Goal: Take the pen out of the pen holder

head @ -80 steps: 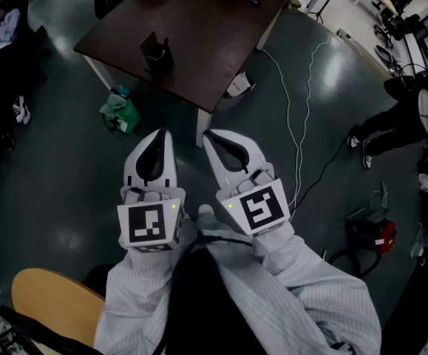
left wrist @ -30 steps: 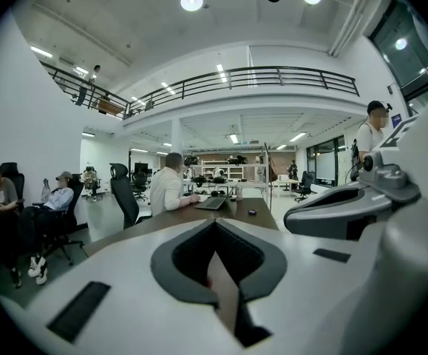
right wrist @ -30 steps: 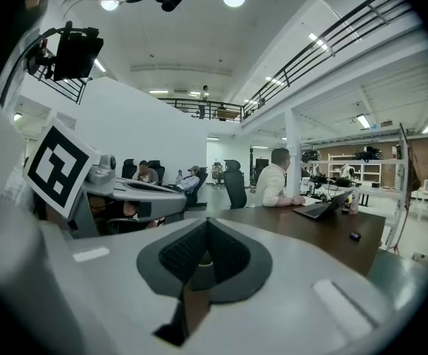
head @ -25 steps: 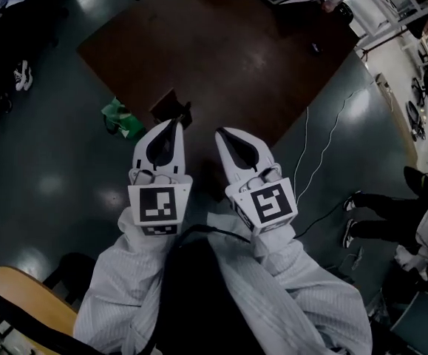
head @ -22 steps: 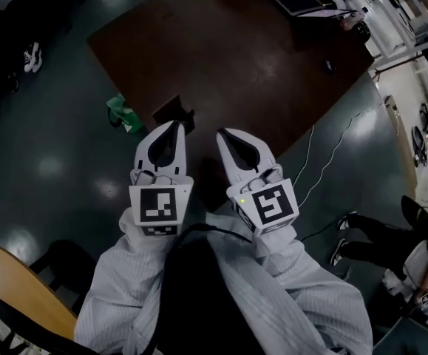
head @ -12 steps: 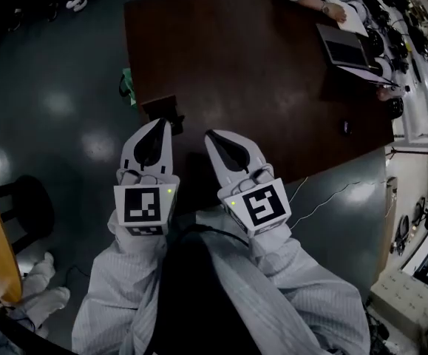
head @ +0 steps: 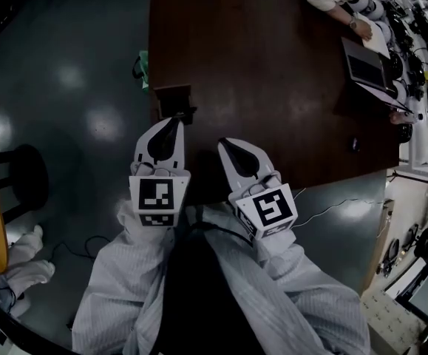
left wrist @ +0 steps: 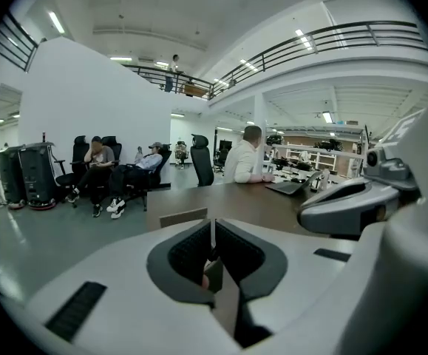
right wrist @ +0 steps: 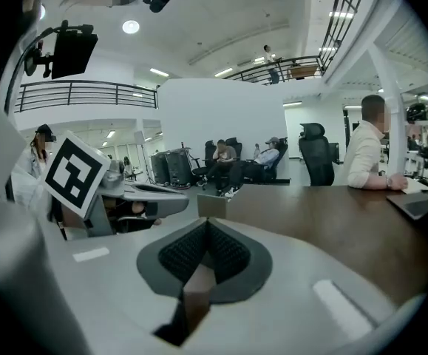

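Overhead, left gripper (head: 171, 124) and right gripper (head: 226, 146) sit side by side, both pressed together, empty. What seems the pen holder (head: 172, 97) stands just beyond the left.

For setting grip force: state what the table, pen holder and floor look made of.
Table: dark brown wood or veneer, semi-gloss, with soft patches of light on it.
Pen holder: dark, flat-sided box, matt. Wood or plastic, cannot tell.
Floor: smooth grey-green coating, glossy. It mirrors the ceiling lights.
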A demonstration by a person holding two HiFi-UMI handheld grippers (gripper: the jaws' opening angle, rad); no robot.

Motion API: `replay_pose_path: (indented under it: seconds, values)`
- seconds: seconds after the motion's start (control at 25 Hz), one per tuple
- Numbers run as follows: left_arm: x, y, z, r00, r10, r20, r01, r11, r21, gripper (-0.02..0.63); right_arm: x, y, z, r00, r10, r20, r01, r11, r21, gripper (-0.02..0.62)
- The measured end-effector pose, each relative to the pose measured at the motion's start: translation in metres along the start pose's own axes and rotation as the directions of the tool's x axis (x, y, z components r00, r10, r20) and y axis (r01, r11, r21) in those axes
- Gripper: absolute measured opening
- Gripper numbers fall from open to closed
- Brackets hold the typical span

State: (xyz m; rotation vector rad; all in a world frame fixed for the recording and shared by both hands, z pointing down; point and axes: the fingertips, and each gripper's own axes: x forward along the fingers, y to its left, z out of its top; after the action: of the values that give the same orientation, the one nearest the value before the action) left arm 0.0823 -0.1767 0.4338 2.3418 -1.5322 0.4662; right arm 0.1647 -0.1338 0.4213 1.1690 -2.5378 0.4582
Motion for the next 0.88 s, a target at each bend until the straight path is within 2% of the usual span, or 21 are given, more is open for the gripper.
replay_pose_path:
  seconds: [0.16, 0.2, 0.24, 0.32, 0.44, 0.56, 0.6, 0.72, 0.88]
  values:
    - [0.008, -0.005, -0.011, 0.999, -0.018, -0.027, 0.018, 1.000, -0.011, 0.009, 0.003, 0.004, -0.014, 0.999, 0.008, -0.043, -0.008, 1.000, 0.013, 0.002]
    - [0.011, -0.007, -0.014, 0.999, -0.030, -0.040, 0.030, 1.000, -0.001, 0.028, 0.004, 0.005, -0.017, 0.999, 0.008, -0.044, -0.007, 1.000, 0.022, 0.002]
    - [0.014, -0.010, -0.018, 0.998, -0.043, -0.055, 0.043, 0.999, 0.013, 0.078, 0.004, 0.005, -0.020, 0.999, 0.005, -0.043, -0.004, 0.999, 0.034, 0.002]
    - [0.022, -0.014, -0.024, 0.995, -0.059, -0.082, 0.063, 0.997, 0.047, 0.111, 0.005, 0.002, -0.026, 0.999, -0.003, -0.050, 0.005, 0.998, 0.059, 0.002]
    - [0.037, -0.013, -0.033, 0.990, -0.048, -0.131, 0.064, 0.990, 0.122, 0.147, 0.006, -0.006, -0.033, 0.998, -0.018, -0.062, 0.024, 0.996, 0.090, 0.002]
    - [0.051, -0.010, -0.044, 0.987, -0.005, -0.163, 0.046, 0.967, 0.249, 0.150, 0.003, -0.010, -0.041, 0.997, -0.031, -0.073, 0.039, 0.994, 0.099, 0.002]
    - [0.056, -0.011, -0.049, 0.985, -0.002, -0.174, 0.049, 0.962, 0.268, 0.150, 0.001, -0.010, -0.045, 0.996, -0.034, -0.081, 0.042, 0.995, 0.096, 0.002]
    - [0.067, -0.014, -0.057, 0.981, -0.022, -0.195, 0.068, 0.970, 0.233, 0.150, -0.003, -0.011, -0.056, 0.994, -0.042, -0.099, 0.053, 0.992, 0.112, 0.002]
    - [0.076, -0.017, -0.055, 0.984, -0.019, -0.176, 0.058, 0.974, 0.218, 0.150, -0.007, -0.013, -0.063, 0.993, -0.052, -0.106, 0.067, 0.988, 0.141, 0.002]
